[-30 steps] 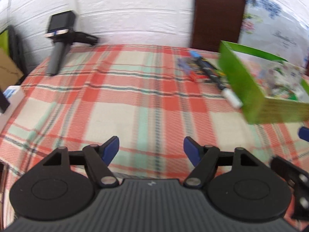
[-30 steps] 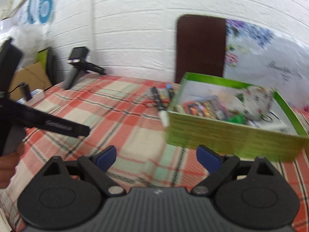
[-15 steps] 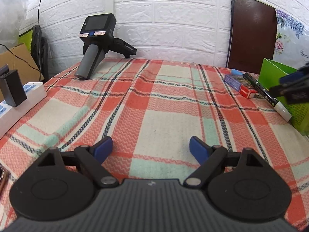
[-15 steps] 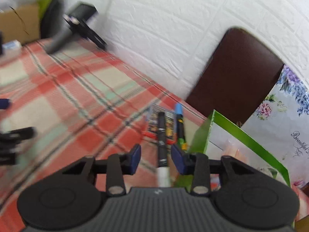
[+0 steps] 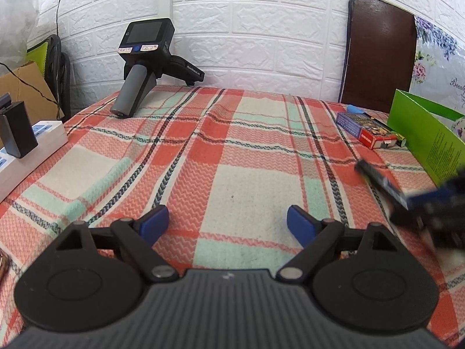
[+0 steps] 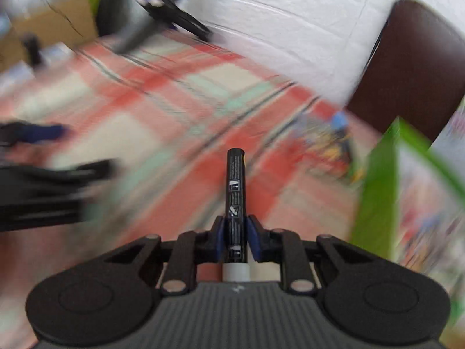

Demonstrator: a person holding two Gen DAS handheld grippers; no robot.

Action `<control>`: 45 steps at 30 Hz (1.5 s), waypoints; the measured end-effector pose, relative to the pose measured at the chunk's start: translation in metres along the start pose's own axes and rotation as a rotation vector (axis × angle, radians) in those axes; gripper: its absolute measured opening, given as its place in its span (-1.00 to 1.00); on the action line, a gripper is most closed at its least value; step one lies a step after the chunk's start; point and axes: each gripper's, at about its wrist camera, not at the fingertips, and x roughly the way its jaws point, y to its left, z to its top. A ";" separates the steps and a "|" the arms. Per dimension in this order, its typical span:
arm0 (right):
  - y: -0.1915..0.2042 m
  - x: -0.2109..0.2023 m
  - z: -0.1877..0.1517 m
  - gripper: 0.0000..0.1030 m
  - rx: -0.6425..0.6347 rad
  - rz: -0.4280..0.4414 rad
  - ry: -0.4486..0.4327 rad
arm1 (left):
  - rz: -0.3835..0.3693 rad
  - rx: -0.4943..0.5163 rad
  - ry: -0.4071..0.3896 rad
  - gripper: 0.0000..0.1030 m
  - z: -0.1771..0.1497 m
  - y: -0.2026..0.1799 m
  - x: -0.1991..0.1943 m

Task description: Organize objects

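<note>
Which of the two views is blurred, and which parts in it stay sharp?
The right wrist view is smeared by motion: the plaid cloth and green box streak, while the black marker and the right hand-held gripper shut on it stay sharp. The left wrist view is crisp, except for the blurred marker at its right edge; its fisheye bends the brick wall.

You have a woven plaid cloth (image 5: pixel 232 157) under everything, coarse and matt, with a zigzag weave. The marker (image 6: pixel 236 200) shows a smooth, slightly glossy black plastic barrel. At the cloth's right edge, the green box (image 5: pixel 424 139) looks like matt printed card, and just beside it the small carton (image 5: pixel 369 129) is glossy printed card.
</note>
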 end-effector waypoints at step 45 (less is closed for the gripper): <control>-0.120 -0.113 -0.052 -0.60 0.285 -0.254 -0.531 | -0.550 0.171 0.130 -0.43 0.132 -0.220 -0.029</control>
